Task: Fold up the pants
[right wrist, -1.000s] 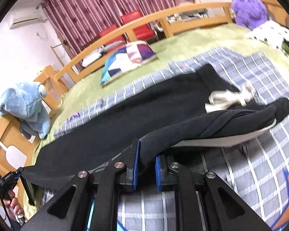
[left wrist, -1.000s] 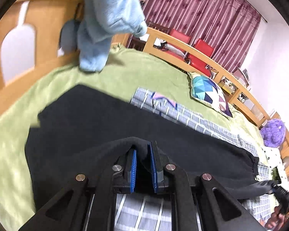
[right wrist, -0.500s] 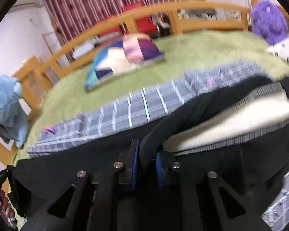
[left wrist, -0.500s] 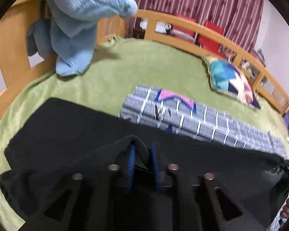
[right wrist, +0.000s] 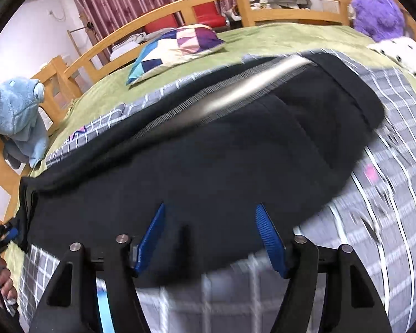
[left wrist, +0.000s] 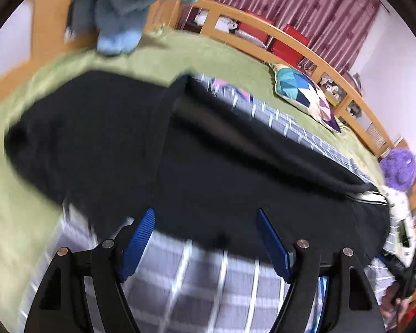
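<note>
Black fleece pants (left wrist: 222, 166) lie folded lengthwise across the grey checked blanket (left wrist: 208, 285); the left gripper (left wrist: 205, 238) has just opened wide, nothing pinched, and the right gripper (right wrist: 210, 236) likewise stands wide over the near hem

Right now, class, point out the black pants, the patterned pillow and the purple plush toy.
black pants (right wrist: 208, 166), right wrist view, middle of the dark cloth.
patterned pillow (right wrist: 177, 47), right wrist view, centre of its top face.
purple plush toy (right wrist: 377, 14), right wrist view, its fuzzy body.
</note>
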Action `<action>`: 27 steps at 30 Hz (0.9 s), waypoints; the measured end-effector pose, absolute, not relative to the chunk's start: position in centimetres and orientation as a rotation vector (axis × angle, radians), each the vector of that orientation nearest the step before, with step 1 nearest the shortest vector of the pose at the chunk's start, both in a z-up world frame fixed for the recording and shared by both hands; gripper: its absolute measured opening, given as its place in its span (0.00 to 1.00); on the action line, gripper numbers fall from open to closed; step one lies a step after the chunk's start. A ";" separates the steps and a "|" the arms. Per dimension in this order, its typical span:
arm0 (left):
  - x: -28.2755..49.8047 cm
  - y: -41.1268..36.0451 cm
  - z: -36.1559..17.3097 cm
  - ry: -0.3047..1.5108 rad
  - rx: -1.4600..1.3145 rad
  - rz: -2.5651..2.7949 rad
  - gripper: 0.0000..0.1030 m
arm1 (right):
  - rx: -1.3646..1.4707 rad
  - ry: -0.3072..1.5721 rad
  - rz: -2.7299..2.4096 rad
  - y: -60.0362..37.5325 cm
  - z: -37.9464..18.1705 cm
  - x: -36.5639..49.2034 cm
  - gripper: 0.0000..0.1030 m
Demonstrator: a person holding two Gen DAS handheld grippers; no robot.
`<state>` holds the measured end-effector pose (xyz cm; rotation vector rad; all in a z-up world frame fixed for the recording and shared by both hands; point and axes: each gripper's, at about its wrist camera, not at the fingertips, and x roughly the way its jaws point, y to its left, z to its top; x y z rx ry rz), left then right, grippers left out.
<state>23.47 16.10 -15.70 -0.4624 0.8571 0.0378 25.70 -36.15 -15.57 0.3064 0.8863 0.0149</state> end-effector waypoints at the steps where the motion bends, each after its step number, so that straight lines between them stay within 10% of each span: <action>1: 22.8 16.2 -16.7 0.873 -0.498 0.019 0.72 | 0.318 0.901 0.012 -36.7 -16.2 24.9 0.65; 19: 30.6 20.5 -21.8 0.791 -0.820 0.086 0.64 | 0.738 0.808 -0.065 -44.0 -20.3 31.0 0.65; 22: 31.7 20.1 -21.5 0.810 -0.781 0.157 0.26 | 0.721 0.797 -0.123 -44.0 -20.3 32.4 0.22; 27: 29.9 20.6 -17.8 0.776 -0.731 0.098 0.12 | 0.778 0.711 -0.062 -45.4 -16.6 30.2 0.13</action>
